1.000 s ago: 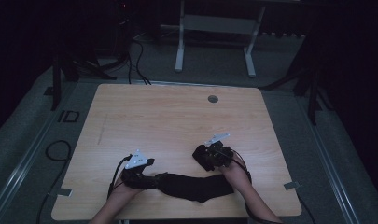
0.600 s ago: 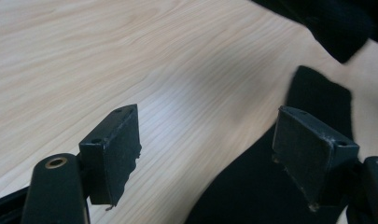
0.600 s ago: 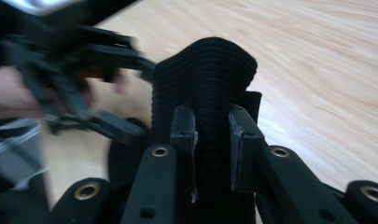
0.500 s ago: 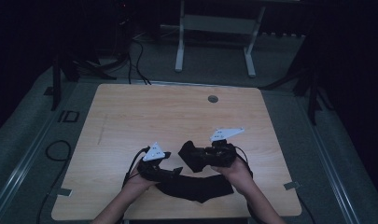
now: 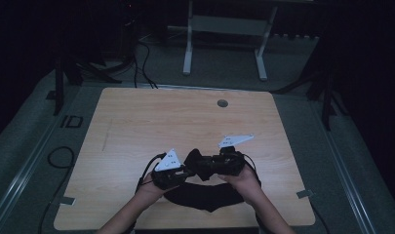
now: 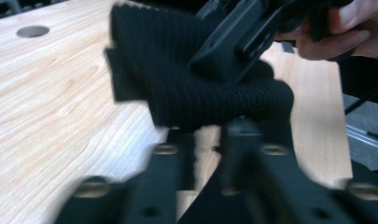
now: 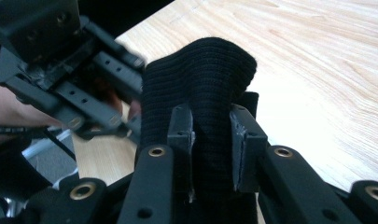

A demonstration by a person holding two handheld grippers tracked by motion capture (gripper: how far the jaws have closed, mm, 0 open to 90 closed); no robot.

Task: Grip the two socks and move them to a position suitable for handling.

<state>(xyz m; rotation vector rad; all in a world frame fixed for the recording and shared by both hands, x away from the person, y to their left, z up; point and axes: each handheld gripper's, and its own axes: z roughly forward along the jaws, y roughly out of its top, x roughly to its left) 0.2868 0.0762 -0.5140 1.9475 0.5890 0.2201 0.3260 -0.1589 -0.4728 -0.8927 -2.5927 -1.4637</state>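
A black knitted cloth [image 5: 201, 165] is held up between both grippers near the table's front edge, and its lower part [image 5: 205, 197] rests on the wood. My left gripper [image 5: 181, 171] sits at the cloth's left end. In the left gripper view its blurred jaws [image 6: 207, 133] stand almost closed under a bulging fold of the cloth [image 6: 191, 84]. My right gripper [image 5: 215, 164] is shut on a raised fold [image 7: 200, 79], which passes between its two pads. That gripper [image 6: 238, 37] also presses the cloth from above in the left gripper view.
The wooden table [image 5: 136, 122] has a round cable hole [image 5: 222, 103] at the back centre. Cables [image 5: 58, 158] lie on the floor to the left. A white desk frame [image 5: 224, 39] stands beyond the table. Both hands reach in over the front edge.
Both grippers have come together toward the middle and risen. The cloth, flat and stretched along the front edge a second ago, is now bunched and lifted between them.
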